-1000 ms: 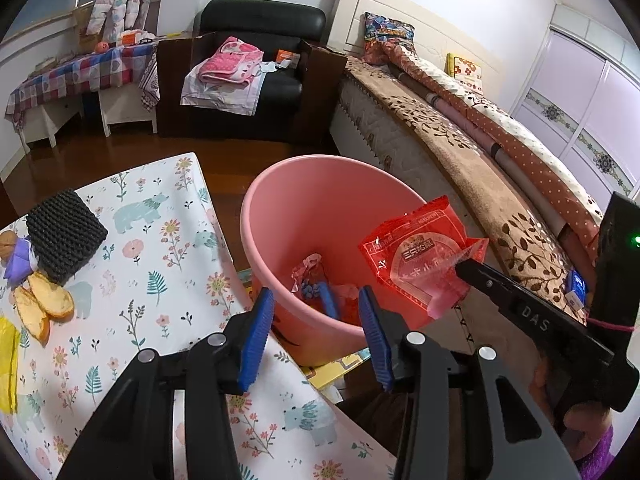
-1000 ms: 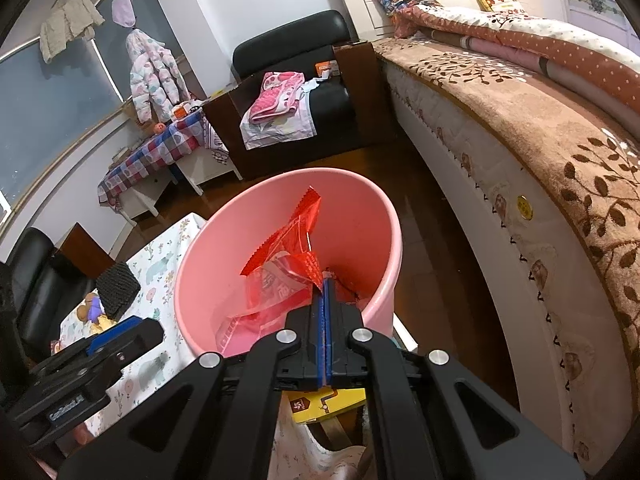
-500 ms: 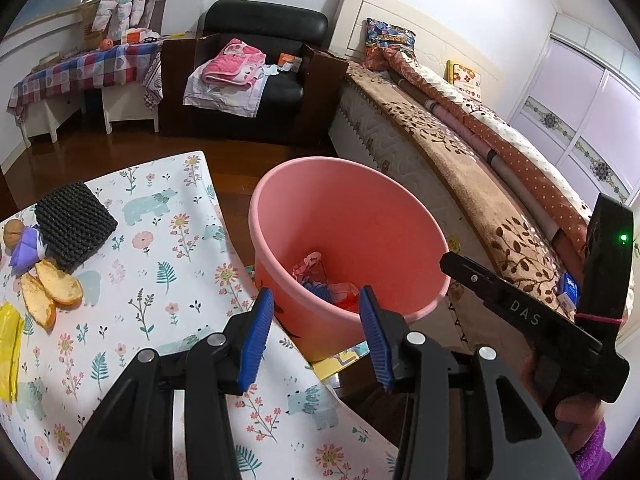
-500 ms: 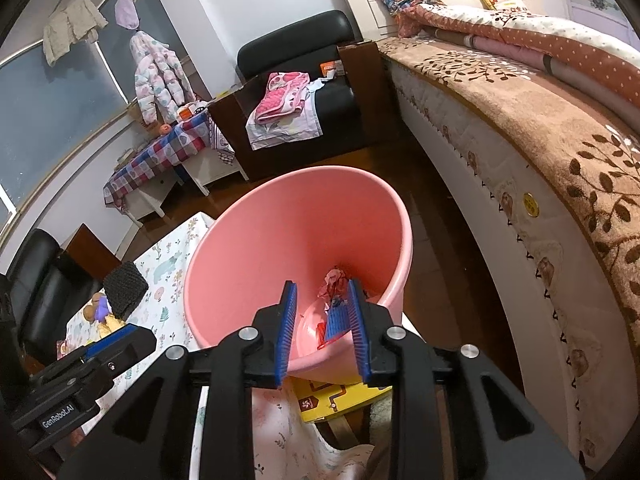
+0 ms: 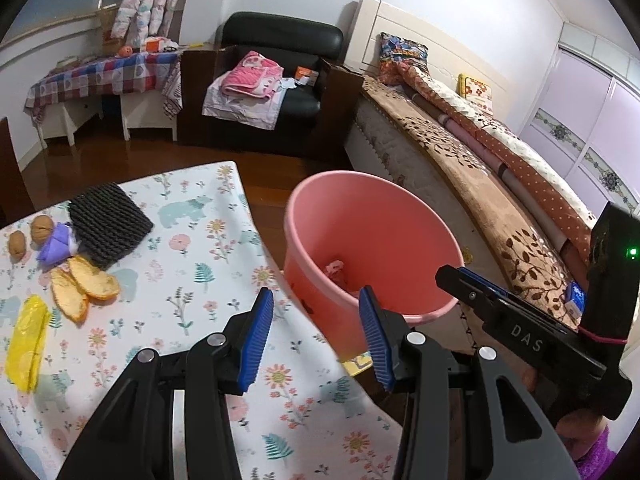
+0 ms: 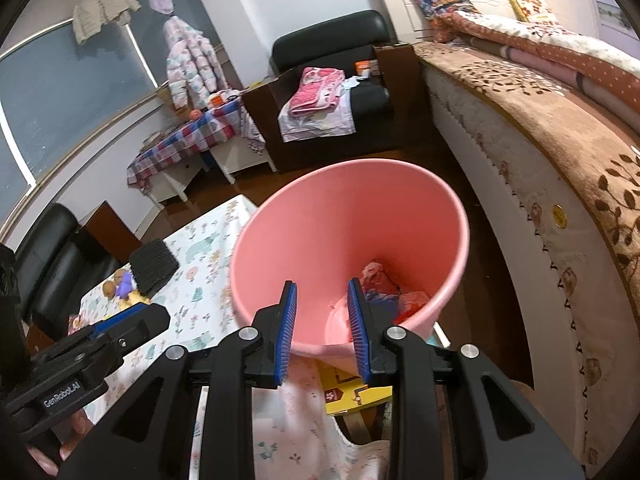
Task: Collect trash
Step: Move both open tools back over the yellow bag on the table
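Both tongs empty beside the pink bin, with more trash waiting on the tabletop.

The right tongs (image 6: 322,328) have just opened and stand partly spread with nothing between them, above the pink bin (image 6: 280,216), where wrappers lie at the bottom. The left tongs (image 5: 316,336) are spread wide and empty. For the next pickup, swing over the tabletop (image 5: 200,264) to the orange peels (image 5: 86,288) or yellow wrapper (image 5: 26,340), come in low, and close on an edge.
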`<control>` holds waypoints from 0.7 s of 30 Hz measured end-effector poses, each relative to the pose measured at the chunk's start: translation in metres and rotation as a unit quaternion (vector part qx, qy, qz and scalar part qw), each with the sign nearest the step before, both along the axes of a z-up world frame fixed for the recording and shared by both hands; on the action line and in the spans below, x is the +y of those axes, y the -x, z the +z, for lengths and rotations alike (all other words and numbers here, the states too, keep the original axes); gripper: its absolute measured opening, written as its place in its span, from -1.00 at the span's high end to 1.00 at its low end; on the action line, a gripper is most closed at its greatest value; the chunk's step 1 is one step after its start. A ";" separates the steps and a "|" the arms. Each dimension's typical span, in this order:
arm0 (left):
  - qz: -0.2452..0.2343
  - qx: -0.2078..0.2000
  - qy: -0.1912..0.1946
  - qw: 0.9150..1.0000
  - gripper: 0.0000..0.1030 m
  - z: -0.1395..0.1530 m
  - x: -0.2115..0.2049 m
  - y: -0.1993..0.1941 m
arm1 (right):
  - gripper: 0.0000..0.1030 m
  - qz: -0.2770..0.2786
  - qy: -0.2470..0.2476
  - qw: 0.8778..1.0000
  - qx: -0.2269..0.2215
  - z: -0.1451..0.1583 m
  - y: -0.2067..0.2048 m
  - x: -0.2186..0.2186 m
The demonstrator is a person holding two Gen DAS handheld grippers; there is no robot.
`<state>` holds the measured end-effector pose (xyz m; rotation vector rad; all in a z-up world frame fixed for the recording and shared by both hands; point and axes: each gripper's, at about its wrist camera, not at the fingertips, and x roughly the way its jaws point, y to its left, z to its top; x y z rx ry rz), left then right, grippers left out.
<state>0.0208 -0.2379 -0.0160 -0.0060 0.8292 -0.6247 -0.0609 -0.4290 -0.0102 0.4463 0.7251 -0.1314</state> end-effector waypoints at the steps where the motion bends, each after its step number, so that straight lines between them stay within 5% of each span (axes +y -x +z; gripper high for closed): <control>1: 0.001 -0.003 -0.001 1.000 0.15 0.000 0.002 0.000 | 0.48 0.004 0.000 1.000 -0.001 0.001 0.000 0.003; 21: 0.073 -0.019 0.007 0.997 0.15 0.004 0.079 0.009 | 0.48 0.072 0.009 0.997 -0.010 0.010 -0.006 0.069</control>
